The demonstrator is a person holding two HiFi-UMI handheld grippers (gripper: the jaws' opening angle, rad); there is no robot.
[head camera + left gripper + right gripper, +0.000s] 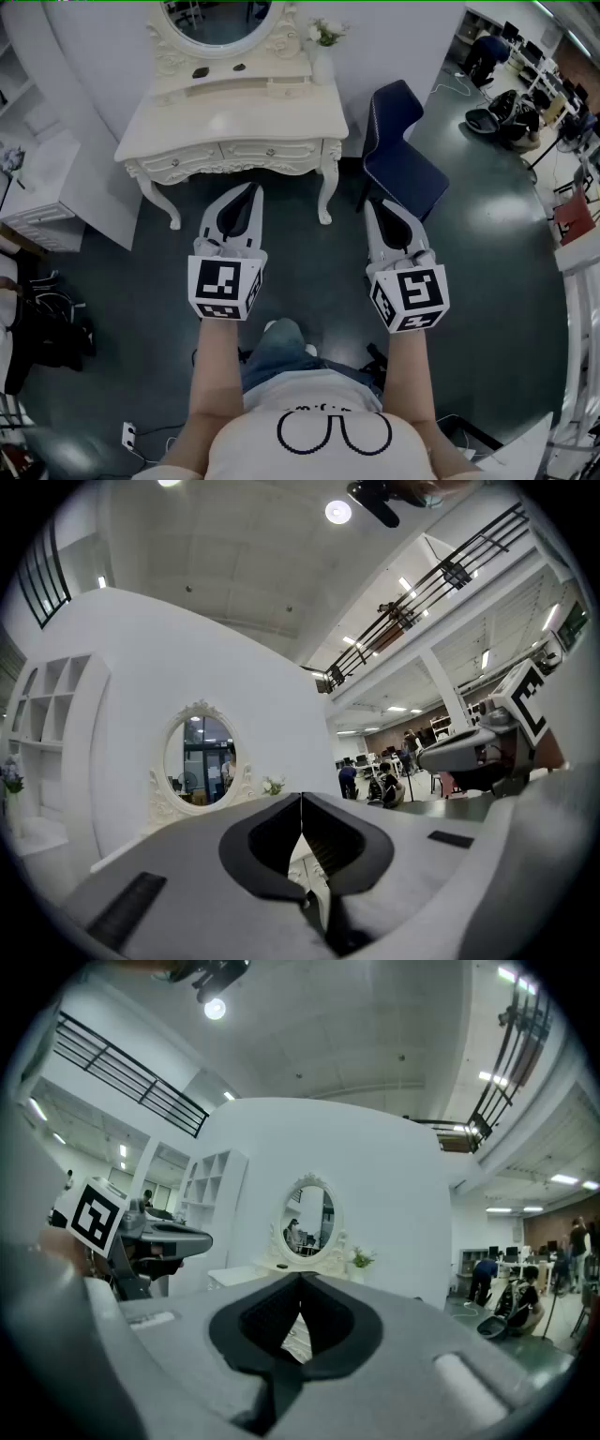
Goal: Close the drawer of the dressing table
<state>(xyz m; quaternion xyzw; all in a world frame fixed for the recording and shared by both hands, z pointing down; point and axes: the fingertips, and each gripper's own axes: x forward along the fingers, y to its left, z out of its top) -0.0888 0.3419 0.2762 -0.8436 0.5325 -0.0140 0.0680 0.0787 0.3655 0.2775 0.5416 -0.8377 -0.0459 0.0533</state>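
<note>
Two grippers, jaws fully closed, nothing held: left gripper (249,191), right gripper (373,206) | level, facing dressing table (234,117), not touching | closed tips probably meant to push drawer (269,150).

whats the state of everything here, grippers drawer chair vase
left gripper, jaws shut, empty, short of the dressing table
right gripper, jaws shut, empty, also short of it
centre drawer, looks pushed in, flush with the front
chair, upright, standing right of the dressing table
vase, upright at the top's back right corner
</note>
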